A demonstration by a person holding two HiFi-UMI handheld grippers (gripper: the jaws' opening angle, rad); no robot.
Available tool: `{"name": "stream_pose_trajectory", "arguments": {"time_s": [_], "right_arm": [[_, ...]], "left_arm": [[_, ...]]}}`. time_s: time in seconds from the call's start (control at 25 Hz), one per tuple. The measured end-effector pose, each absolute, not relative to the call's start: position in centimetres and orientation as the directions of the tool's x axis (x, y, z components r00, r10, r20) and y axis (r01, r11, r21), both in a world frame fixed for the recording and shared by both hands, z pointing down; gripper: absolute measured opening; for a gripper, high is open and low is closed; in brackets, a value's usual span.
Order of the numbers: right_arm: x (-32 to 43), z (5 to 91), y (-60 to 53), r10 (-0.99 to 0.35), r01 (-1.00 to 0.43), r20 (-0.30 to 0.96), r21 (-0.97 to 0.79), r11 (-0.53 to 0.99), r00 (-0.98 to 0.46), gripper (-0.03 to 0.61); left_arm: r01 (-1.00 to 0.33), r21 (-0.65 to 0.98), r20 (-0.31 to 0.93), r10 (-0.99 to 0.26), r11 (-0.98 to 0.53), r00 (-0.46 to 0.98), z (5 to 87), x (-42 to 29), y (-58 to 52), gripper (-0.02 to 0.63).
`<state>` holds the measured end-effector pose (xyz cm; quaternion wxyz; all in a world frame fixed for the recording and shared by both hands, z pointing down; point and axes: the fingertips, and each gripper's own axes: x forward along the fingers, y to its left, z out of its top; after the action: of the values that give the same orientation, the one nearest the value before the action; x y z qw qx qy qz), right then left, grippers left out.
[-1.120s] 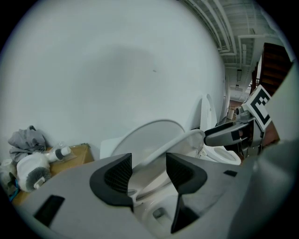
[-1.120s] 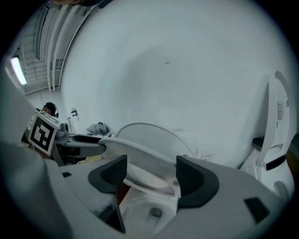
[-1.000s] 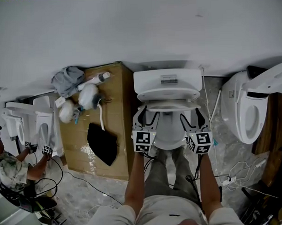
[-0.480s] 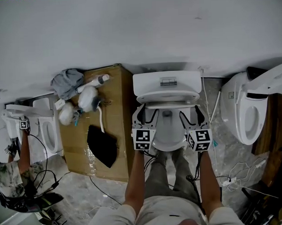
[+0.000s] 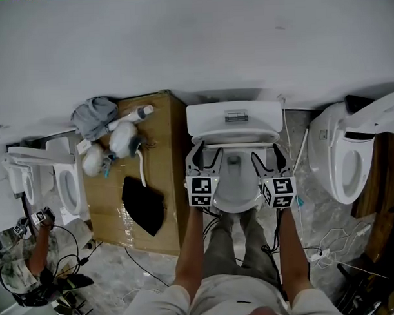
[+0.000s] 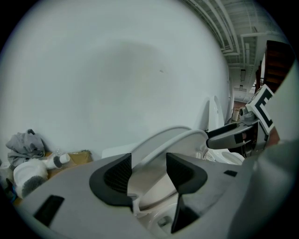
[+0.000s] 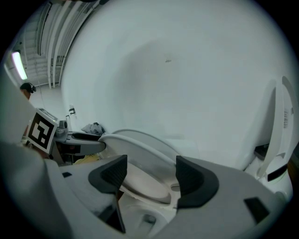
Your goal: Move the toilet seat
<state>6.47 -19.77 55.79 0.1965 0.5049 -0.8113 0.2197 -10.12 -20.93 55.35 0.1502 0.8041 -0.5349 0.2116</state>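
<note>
Seat [image 6: 192, 140]: tipped half way up over the bowl [image 5: 235, 184], with a claw on each side.
Left claw [image 5: 207, 160]: about half open, pads gripping the seat's left side.
Right claw [image 5: 267, 160]: about half open, pads gripping the seat's right side.
Lid [image 6: 156, 139]: just behind the seat, between it and the tank [image 5: 233, 113].
Box [image 5: 163, 145]: brown, just beside the toilet on the left; a black cloth [image 5: 143, 201], a grey cloth [image 5: 95, 112] and a bottle [image 5: 135, 112] lie on it.
Other toilet [image 5: 342, 155]: off to the right.
Cables [image 5: 342, 236]: on the floor.

Sanitary-ware test room: middle toilet [image 5: 233, 117] has another toilet [image 5: 339, 156] to its right, more toilets [image 5: 66, 188] far left, cardboard box [image 5: 166, 162] just left, loose cables [image 5: 345, 235] on floor [image 5: 315, 204].
</note>
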Motion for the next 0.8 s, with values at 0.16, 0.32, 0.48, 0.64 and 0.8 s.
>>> {"name": "stream_pose_trajectory", "arguments": {"time_s": [0.16, 0.32, 0.48, 0.64, 0.8], "right_arm": [[6.4, 55.8, -20.4, -0.734, -0.906, 0.542, -0.147, 0.396, -0.409, 0.348], [6.3, 55.8, -20.9, -0.735, -0.907, 0.545, -0.131, 0.401, -0.404, 0.348], [6.3, 55.9, -21.6, -0.736, -0.908, 0.549, -0.116, 0.402, -0.396, 0.348], [6.3, 56.0, -22.1, -0.736, -0.908, 0.553, -0.097, 0.407, -0.389, 0.348], [6.3, 56.2, -22.8, -0.737, -0.909, 0.557, -0.085, 0.409, -0.384, 0.348]], "left_arm": [[-0.928, 0.01, 0.501, -0.801, -0.373, 0.328, 55.3, -10.1, -21.5, 0.247], [-0.932, 0.003, 0.5, -0.806, -0.364, 0.316, 55.3, -10.2, -22.1, 0.247], [-0.934, 0.001, 0.5, -0.809, -0.357, 0.31, 55.3, -10.3, -22.7, 0.247], [-0.936, 0.002, 0.5, -0.81, -0.352, 0.306, 55.4, -10.3, -23.2, 0.247], [-0.937, 0.001, 0.497, -0.813, -0.349, 0.303, 55.4, -10.3, -23.4, 0.247]]}}
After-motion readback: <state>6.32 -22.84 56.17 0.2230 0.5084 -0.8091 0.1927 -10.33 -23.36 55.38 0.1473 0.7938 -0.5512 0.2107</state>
